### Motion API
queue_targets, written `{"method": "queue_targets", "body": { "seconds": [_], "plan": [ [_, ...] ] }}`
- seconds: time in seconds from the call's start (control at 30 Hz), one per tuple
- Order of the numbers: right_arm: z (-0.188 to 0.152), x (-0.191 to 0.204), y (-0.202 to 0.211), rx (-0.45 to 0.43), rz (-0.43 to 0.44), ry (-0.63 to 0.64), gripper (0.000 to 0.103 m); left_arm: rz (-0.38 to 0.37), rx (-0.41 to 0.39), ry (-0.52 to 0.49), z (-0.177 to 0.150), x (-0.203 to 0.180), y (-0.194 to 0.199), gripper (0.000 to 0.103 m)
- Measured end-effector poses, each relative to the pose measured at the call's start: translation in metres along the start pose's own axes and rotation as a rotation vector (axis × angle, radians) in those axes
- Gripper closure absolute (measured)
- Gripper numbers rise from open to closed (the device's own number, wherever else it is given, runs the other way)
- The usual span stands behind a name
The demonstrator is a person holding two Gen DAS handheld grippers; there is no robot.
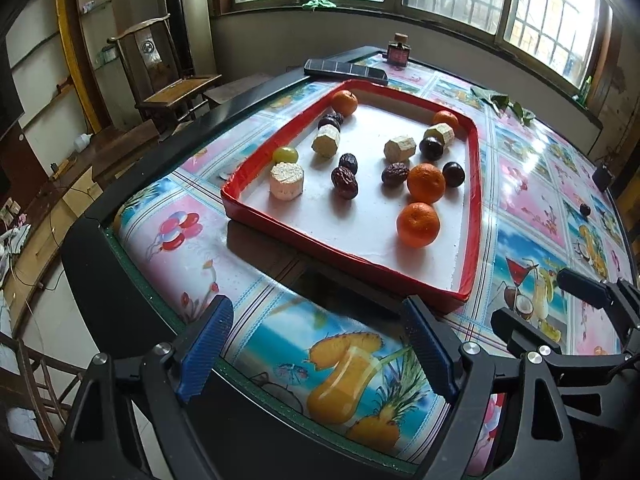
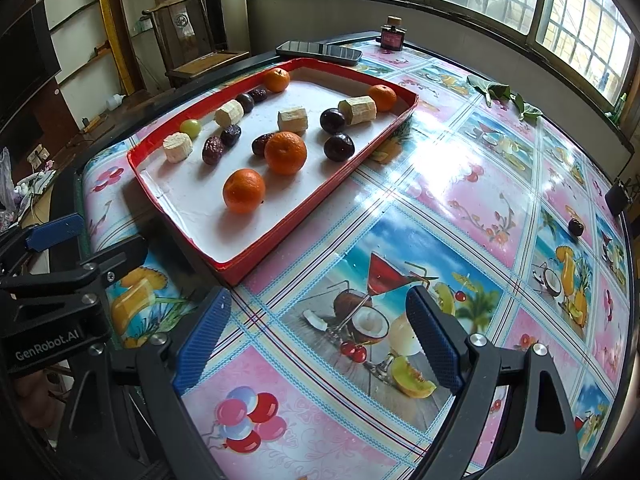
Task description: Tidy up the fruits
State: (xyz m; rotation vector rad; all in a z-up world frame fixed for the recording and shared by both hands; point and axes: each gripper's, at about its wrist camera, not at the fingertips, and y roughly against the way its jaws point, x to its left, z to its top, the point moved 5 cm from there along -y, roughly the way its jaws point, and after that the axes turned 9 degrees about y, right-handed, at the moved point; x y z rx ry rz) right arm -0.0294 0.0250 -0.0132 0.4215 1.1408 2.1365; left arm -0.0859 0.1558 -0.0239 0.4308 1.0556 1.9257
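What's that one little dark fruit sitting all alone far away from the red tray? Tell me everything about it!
The lone dark fruit is small, roundish and deep purple-black, like the dark ones in the red tray. It sits on the glossy picture-printed tablecloth, near the table's far right edge, well apart from the tray. Nothing touches it but the cloth. Neither gripper is near it. It is too small to tell its skin or stem.

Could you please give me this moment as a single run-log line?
left gripper: open, empty | right gripper: open, empty | red tray: fruit inside | stray dark fruit: on table, outside tray
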Motion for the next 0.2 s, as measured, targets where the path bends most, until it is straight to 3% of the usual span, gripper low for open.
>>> {"method": "queue_targets", "body": {
  "seconds": [0.2],
  "plan": [
    [0.0002, 0.0001, 0.0003, 0.000, 0.001, -0.001, 0.014, -0.005, 0.015, -0.002, 0.0009, 0.0002, -0.0022, 0.017]
  ]
}}
